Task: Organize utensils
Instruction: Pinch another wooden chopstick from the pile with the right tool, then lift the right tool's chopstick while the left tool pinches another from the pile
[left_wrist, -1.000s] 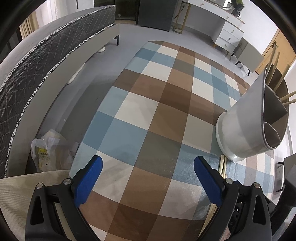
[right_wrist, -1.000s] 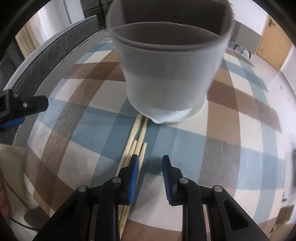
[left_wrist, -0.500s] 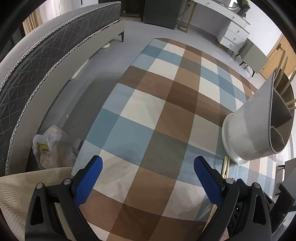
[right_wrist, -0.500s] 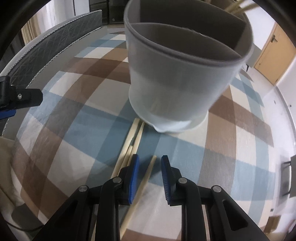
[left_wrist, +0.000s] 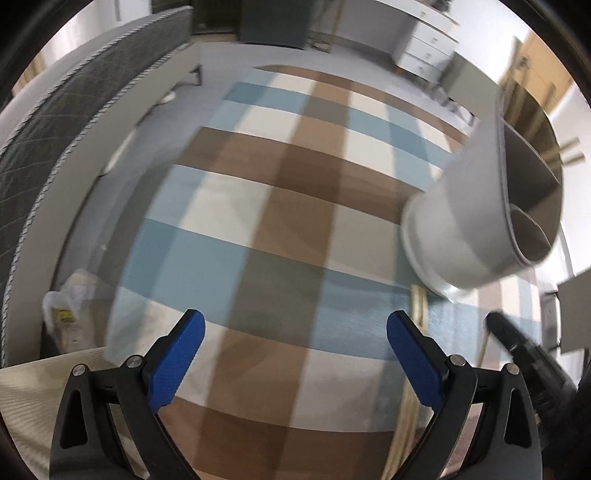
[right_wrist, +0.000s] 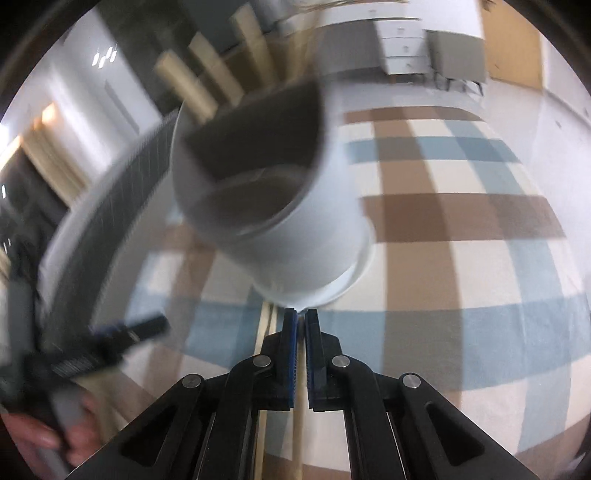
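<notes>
A white-and-grey utensil holder (right_wrist: 295, 236) stands on the checked cloth (right_wrist: 461, 258), with several chopsticks (right_wrist: 192, 85) leaning in its back compartment. My right gripper (right_wrist: 300, 332) hovers just in front of the holder's base, its jaws closing tight on one wooden chopstick (right_wrist: 298, 435) that runs back between the fingers. Two loose chopsticks (right_wrist: 265, 325) lie on the cloth just left of it. My left gripper (left_wrist: 299, 354) is open over the cloth (left_wrist: 277, 221) with nothing between its pads. The holder (left_wrist: 472, 221) is to its right.
A grey quilted bed (left_wrist: 74, 122) runs along the left, with a plastic bag (left_wrist: 70, 310) on the floor beside it. A white dresser (left_wrist: 424, 48) stands at the far wall. A hand (right_wrist: 37, 443) holds the left gripper at the lower left of the right wrist view.
The right gripper's jaws came together on the chopstick that lay between them, and the gripper rose and rolled, so the holder now looks tilted. The left gripper shifted slightly and stayed open.
</notes>
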